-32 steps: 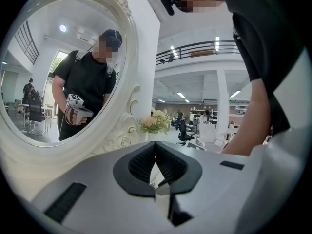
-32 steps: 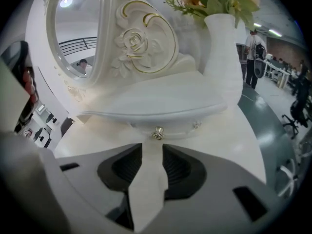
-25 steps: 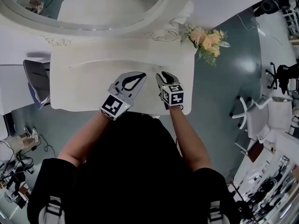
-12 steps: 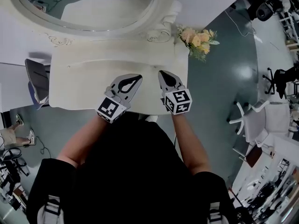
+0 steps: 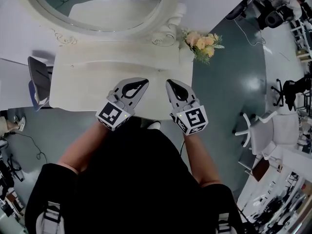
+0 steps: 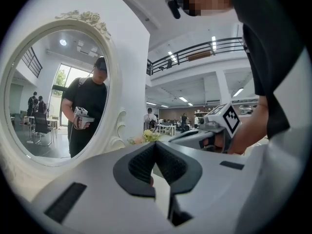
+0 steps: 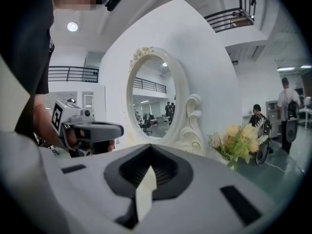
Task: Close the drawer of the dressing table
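Note:
The white dressing table (image 5: 87, 89) stands below me with its oval mirror (image 5: 105, 6) at the back. No drawer front shows from the head view; the tabletop's front edge hides it. My left gripper (image 5: 145, 81) and right gripper (image 5: 169, 82) hover side by side above the tabletop's front right part, both shut and empty. In the left gripper view the jaws (image 6: 155, 143) meet with nothing between them, and the right gripper (image 6: 214, 130) shows beyond. The right gripper view has its jaws (image 7: 151, 147) closed too, with the left gripper (image 7: 87, 128) at its left.
A bunch of peach flowers (image 5: 202, 43) stands at the table's back right corner. A grey chair (image 5: 39, 84) sits left of the table. White office chairs (image 5: 258, 126) stand on the floor to the right. My shoe (image 5: 153, 126) shows under the table's front edge.
Both grippers have risen from the table's front edge and look larger. The right one rose more and rolled, its marker cube swinging toward me.

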`<state>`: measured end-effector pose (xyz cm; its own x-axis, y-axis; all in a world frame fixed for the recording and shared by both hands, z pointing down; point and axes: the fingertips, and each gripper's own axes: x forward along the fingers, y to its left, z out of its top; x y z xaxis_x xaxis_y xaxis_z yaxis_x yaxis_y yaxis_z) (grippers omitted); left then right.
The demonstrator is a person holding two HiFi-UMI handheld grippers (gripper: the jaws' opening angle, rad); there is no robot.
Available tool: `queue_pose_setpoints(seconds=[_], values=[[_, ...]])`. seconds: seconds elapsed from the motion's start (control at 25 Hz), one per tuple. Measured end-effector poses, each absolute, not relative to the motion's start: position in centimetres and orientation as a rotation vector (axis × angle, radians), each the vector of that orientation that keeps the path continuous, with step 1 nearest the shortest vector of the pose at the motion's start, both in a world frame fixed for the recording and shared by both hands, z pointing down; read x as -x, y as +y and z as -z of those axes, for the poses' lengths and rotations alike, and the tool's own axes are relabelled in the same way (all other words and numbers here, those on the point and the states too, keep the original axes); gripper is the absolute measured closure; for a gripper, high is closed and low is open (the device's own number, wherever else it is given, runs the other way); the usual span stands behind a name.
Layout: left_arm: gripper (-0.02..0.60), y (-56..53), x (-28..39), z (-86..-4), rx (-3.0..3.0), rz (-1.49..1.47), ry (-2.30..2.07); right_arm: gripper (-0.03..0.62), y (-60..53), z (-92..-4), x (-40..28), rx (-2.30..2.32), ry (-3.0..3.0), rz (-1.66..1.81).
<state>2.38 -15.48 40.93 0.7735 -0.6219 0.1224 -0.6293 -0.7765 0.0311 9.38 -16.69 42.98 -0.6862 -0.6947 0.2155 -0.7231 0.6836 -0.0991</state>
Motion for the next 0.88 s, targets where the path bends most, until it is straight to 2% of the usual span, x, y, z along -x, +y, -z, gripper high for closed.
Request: queue_pose_setpoints(seconds=[0.4,0.88], values=[[0.588,-13.7,-3.7,-34.5,-2.933,-0.058,-1.041,0.592,-12.4,-32.4,-10.2,-1.144,-2.862,-0.064],[0.588,-12.8,-4.3,-31.9,-2.965,-0.032,-1.035,0.592,-11.8,-31.4,-10.6,-1.179,-2.872,-0.03]])
